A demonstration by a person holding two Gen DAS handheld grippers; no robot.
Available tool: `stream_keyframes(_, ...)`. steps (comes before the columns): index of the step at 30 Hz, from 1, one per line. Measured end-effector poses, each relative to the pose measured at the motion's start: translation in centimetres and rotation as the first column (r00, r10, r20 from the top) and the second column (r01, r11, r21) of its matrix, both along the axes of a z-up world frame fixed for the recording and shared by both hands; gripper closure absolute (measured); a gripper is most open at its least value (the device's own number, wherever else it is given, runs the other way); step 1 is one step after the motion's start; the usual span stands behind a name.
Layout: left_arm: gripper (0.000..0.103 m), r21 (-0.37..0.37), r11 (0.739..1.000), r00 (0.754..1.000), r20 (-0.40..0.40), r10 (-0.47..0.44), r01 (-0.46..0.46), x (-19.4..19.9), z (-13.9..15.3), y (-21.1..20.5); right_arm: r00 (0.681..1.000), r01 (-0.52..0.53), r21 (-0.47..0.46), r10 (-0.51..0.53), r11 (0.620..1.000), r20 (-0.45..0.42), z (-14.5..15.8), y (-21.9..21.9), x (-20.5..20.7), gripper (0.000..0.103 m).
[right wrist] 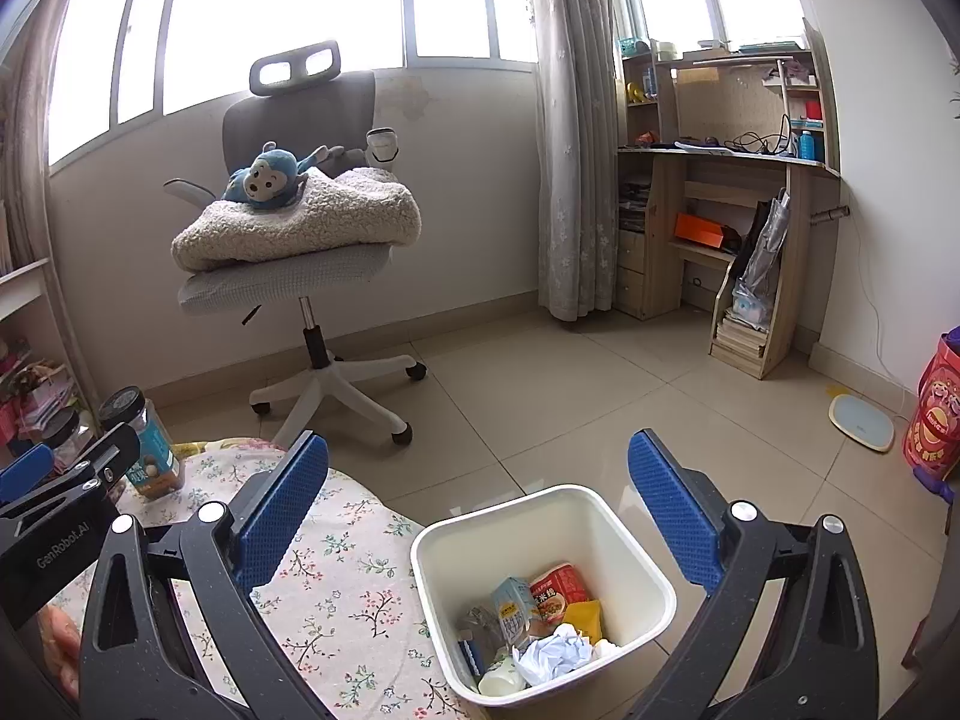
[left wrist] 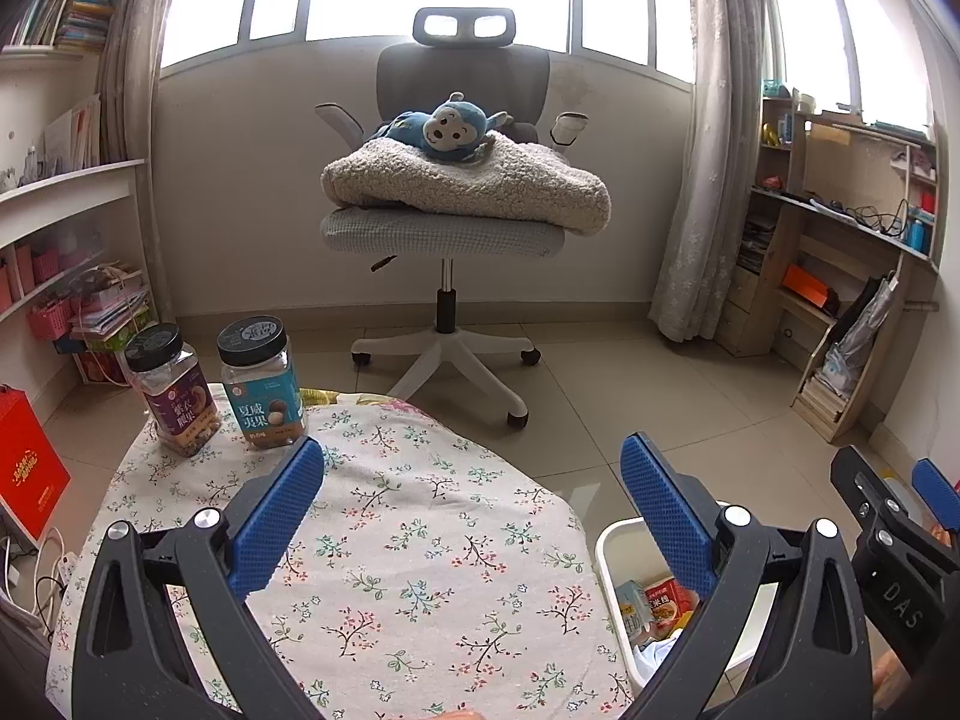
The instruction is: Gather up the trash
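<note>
White trash bin (right wrist: 543,591) on the floor just beside the bench (left wrist: 384,546), holding a milk carton (right wrist: 513,603), red packet (right wrist: 558,588), crumpled paper (right wrist: 555,654). Right gripper (right wrist: 477,516) above the bin, fingers wide, empty. Left gripper (left wrist: 471,516) over the floral cloth, fingers wide, empty. Two nut jars (left wrist: 261,384) at the bench's far left. Office chair (left wrist: 444,210) behind.

The round table's white cloth (left wrist: 372,540) has little pink and green flowers; the square plastic bin (right wrist: 606,522) is white, and the soft toy monkey (left wrist: 447,129) is blue
</note>
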State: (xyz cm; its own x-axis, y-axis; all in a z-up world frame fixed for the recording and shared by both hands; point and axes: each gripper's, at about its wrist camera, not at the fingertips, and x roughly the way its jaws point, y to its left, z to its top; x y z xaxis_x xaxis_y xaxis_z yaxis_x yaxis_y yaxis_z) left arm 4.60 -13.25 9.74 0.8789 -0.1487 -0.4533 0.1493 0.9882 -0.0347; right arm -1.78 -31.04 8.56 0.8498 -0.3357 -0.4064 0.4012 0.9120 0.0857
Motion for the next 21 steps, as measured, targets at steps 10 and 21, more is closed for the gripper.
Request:
stream_keyframes(10,0.007,-0.005,1.000,1.000,0.002,-0.007,0.007,0.26,-0.42,0.17,1.000,0.007,0.015,-0.006,1.000,-0.024,-0.54,-0.26,0.46,0.007)
stream_keyframes(21,0.010,0.007,0.999,1.000,-0.003,-0.031,0.031,0.16,-0.64,-0.18,0.999,0.015,0.018,-0.014,1.000,-0.031,-0.63,-0.50,0.73,0.007)
